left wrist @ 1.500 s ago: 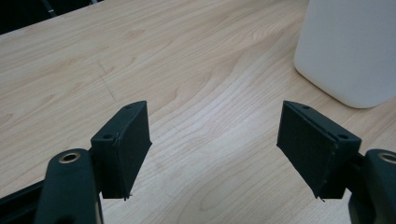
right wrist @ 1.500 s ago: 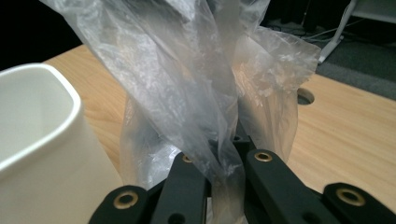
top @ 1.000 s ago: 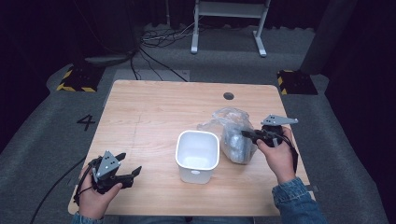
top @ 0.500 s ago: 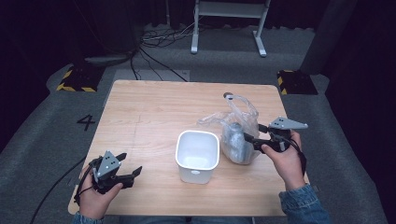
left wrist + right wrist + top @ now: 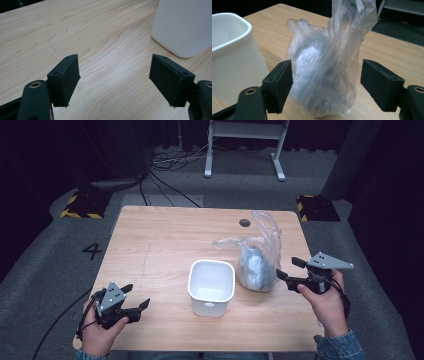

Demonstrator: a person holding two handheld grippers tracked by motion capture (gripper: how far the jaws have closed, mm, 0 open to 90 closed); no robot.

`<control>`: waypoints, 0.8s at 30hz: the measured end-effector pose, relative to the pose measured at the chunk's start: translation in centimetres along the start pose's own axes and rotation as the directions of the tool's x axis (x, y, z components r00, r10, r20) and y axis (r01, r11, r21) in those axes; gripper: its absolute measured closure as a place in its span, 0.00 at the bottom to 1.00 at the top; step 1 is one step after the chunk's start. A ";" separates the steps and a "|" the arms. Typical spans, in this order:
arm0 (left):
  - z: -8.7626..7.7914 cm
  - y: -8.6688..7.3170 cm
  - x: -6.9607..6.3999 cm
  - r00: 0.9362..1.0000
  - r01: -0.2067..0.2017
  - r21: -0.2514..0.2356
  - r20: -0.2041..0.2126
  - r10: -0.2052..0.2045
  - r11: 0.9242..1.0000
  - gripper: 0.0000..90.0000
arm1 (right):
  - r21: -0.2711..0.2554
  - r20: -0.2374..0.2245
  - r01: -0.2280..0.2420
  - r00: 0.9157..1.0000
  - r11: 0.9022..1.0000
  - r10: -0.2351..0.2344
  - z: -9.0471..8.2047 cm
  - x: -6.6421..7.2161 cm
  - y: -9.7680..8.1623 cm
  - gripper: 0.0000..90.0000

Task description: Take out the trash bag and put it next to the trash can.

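surface (image 5: 165, 245): light wood tabletop, carries everything; most of it bare.
white bin (image 5: 211, 286): small rounded-square plastic container, upright, looks empty, near the front edge at centre. Reads as the drop target, placed between both hands for reach.
plastic bag (image 5: 256, 259): clear, crumpled, dark grey lump inside; stands on the surface just right of the white bin, apart from it. Loose top sticks up and flops, nothing holding it, so the weight at the bottom keeps it upright.
right tongs (image 5: 286, 269): level, aimed at the plastic bag from its right. Its jaws have just been opening; in the right gripper view they stand spread either side of the bag's lower body (image 5: 324, 82) with gaps both sides, pads not pressing. Judgement: either a release or a re-grip lower down.
left tongs (image 5: 136, 300): front-left corner, spread wide, nothing between them in the left gripper view, only wood and the bin's wall (image 5: 185, 25). Parked, ready to steady the bin.
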State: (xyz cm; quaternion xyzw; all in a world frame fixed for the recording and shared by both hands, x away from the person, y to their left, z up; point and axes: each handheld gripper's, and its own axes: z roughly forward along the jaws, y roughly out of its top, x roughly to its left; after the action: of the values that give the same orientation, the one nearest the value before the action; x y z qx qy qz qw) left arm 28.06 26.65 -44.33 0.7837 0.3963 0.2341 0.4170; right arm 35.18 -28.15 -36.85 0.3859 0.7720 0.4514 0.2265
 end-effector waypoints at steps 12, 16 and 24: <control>-0.1 -0.7 1.1 1.000 0.004 0.048 -0.007 -0.004 0.999 0.21 | 0.084 0.014 -0.030 0.999 0.996 0.029 -1.2 -1.5 -3.4 0.28; -0.1 -1.0 1.4 1.000 0.004 0.064 -0.008 -0.003 0.998 0.20 | 0.119 0.023 -0.021 1.000 0.993 0.018 -1.6 -2.0 -4.5 0.27; 0.3 -2.1 2.2 0.999 0.038 0.110 -0.010 -0.038 0.993 0.18 | 0.136 0.043 -0.033 0.999 0.990 0.028 -2.2 -3.0 -6.3 0.25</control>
State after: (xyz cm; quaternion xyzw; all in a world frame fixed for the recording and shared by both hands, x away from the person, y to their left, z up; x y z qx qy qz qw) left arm 28.67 28.99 -46.17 0.7969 0.4251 0.2071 0.3760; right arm 32.92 -33.55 -41.28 0.4214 0.7904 0.3929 0.2082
